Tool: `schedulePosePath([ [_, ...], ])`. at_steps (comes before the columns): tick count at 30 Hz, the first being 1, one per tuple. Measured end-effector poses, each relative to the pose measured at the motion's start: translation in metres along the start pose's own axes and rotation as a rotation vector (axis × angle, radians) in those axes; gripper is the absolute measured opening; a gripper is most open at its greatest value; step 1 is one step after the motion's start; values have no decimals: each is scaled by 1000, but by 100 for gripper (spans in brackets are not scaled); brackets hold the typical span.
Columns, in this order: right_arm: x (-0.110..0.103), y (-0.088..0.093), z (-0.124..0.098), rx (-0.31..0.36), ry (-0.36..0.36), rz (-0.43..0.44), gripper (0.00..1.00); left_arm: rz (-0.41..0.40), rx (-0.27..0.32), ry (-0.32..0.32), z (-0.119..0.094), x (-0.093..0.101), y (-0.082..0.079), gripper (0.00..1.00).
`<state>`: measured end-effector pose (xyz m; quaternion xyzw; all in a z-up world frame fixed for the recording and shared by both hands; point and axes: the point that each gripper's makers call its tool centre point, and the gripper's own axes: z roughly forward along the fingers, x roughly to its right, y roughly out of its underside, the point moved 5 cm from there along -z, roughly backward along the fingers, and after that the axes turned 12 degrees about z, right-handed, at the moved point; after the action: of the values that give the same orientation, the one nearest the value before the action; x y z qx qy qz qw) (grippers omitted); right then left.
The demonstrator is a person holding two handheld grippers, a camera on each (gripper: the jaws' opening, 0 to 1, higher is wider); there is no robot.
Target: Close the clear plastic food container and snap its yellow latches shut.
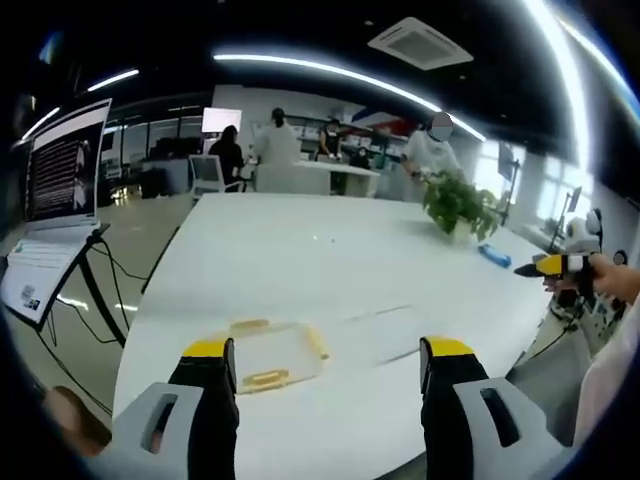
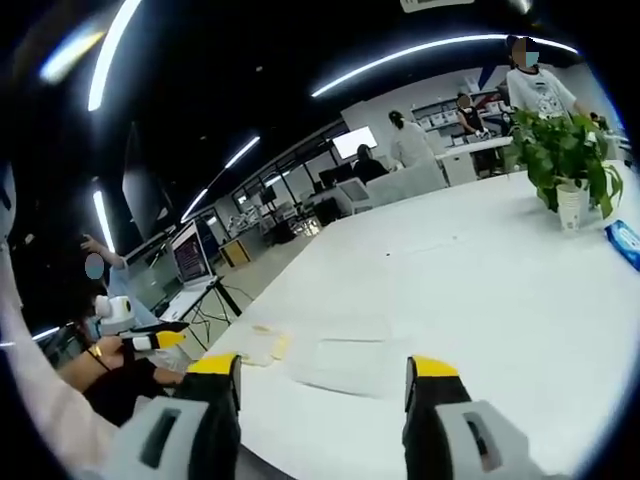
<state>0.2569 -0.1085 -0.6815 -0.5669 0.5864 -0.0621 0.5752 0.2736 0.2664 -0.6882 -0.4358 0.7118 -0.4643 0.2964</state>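
Observation:
The clear plastic container [image 1: 270, 355] lies near the white table's [image 1: 300, 250] front edge, yellow latches on its sides, and its clear lid [image 1: 385, 335] is spread flat to the right of it. My left gripper [image 1: 327, 370] hovers open above the table edge, short of the container and touching nothing. In the right gripper view the container [image 2: 265, 345] and lid [image 2: 350, 365] sit low on the table [image 2: 480, 280], just beyond my open right gripper [image 2: 323, 385]. The right gripper [image 1: 550, 265] also appears at the table's right side, and the left gripper [image 2: 150, 340] at the far left.
A potted plant [image 1: 460, 205] [image 2: 565, 160] and a blue pack [image 1: 493, 255] [image 2: 625, 243] stand at the table's far side. A screen on a stand [image 1: 60, 190] is left of the table. Several people stand at desks behind.

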Motion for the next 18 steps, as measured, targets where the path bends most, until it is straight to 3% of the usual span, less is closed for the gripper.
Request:
schedulePosePath([
  [8, -1, -4, 4, 20, 0, -21, 65, -3, -1, -8, -2, -4, 2, 74],
  [18, 1, -5, 12, -5, 13, -64, 65, -17, -2, -21, -3, -9, 4, 73],
])
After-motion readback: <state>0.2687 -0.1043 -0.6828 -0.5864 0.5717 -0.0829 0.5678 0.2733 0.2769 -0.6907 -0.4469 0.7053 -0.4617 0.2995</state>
